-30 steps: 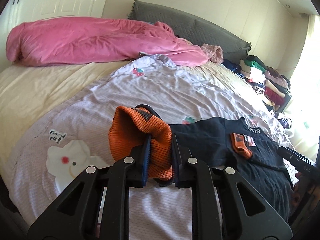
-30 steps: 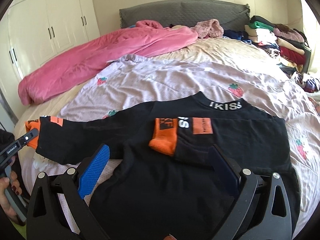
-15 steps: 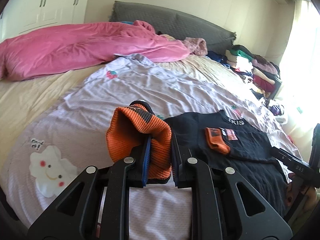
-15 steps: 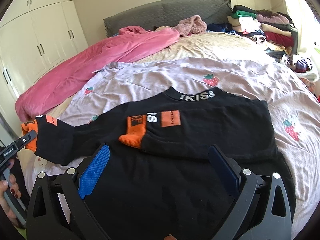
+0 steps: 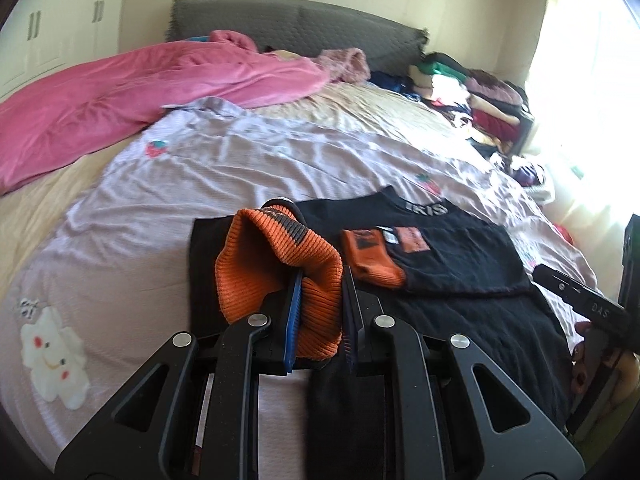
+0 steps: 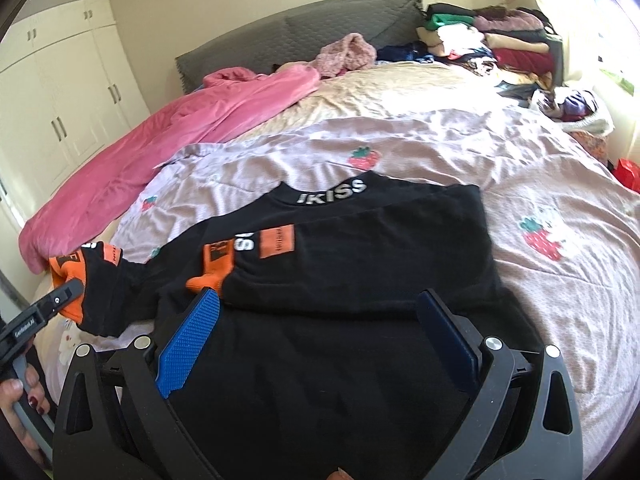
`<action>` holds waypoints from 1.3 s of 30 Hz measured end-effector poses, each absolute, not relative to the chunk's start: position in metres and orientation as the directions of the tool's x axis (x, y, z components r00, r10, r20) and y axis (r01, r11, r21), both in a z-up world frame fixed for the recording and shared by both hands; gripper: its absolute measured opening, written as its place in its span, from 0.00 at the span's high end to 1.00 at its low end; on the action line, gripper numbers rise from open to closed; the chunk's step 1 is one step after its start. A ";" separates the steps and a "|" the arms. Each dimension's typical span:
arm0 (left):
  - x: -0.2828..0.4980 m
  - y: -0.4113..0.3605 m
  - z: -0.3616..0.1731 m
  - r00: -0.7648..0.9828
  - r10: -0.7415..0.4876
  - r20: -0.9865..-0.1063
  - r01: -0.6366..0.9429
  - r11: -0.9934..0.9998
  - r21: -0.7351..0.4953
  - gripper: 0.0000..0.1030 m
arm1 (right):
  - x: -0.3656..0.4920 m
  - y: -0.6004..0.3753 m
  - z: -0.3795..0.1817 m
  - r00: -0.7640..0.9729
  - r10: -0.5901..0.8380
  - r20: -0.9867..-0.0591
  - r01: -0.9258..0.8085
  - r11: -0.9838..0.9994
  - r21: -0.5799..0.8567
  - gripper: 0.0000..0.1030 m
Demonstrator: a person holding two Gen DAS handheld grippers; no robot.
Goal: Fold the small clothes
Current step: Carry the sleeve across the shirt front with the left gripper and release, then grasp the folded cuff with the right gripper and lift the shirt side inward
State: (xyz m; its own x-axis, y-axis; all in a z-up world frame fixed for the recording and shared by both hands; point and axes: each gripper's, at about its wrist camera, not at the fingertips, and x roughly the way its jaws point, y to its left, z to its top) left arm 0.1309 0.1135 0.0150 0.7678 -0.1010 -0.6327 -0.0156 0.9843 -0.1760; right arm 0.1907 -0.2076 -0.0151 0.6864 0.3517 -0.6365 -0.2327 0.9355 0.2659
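Observation:
A small black sweater with orange cuffs lies on the lilac bedsheet. Its right sleeve is folded across the chest, orange cuff near the middle. My left gripper is shut on the other sleeve's orange ribbed cuff and holds it raised above the sweater's left side; this shows at the left of the right wrist view. My right gripper is open and empty, hovering over the sweater's lower part. The sweater also shows in the left wrist view.
A pink duvet lies across the far left of the bed. A stack of folded clothes sits at the far right by the grey headboard. A cloud print marks the sheet near left.
My left gripper has carried the orange cuff rightward, toward and over the sweater body. The right gripper has stayed open above the lower sweater, shifting slightly.

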 end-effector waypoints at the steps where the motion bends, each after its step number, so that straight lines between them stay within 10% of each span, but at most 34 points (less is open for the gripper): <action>1: 0.134 0.108 0.014 0.764 -0.110 -0.635 -0.004 0.984 -0.176 0.89 | 0.191 -0.211 -0.016 0.687 0.349 -0.637 -0.227 0.936 0.268 0.04; 15: 0.165 0.040 -0.022 0.615 -0.369 -0.697 0.231 0.929 -0.289 0.82 | 0.194 -0.263 -0.028 0.699 0.299 -0.650 -0.129 0.946 0.296 0.04; 28: 0.150 0.091 -0.002 0.696 -0.101 -0.711 0.030 0.993 -0.111 0.40 | 0.190 -0.192 -0.045 0.574 0.463 -0.675 -0.298 0.886 0.354 0.04; 39: 0.142 0.116 -0.007 0.702 -0.030 -0.712 -0.039 0.996 -0.080 0.25 | 0.199 -0.104 -0.067 0.408 0.549 -0.729 -0.410 0.824 0.391 0.05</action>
State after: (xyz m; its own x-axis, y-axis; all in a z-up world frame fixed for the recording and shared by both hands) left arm 0.1418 0.1157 -0.0072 0.7016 -0.0299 -0.7119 -0.0391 0.9960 -0.0804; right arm 0.1990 -0.1040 -0.0671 0.4085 0.5491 -0.7292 -0.4099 0.8241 0.3910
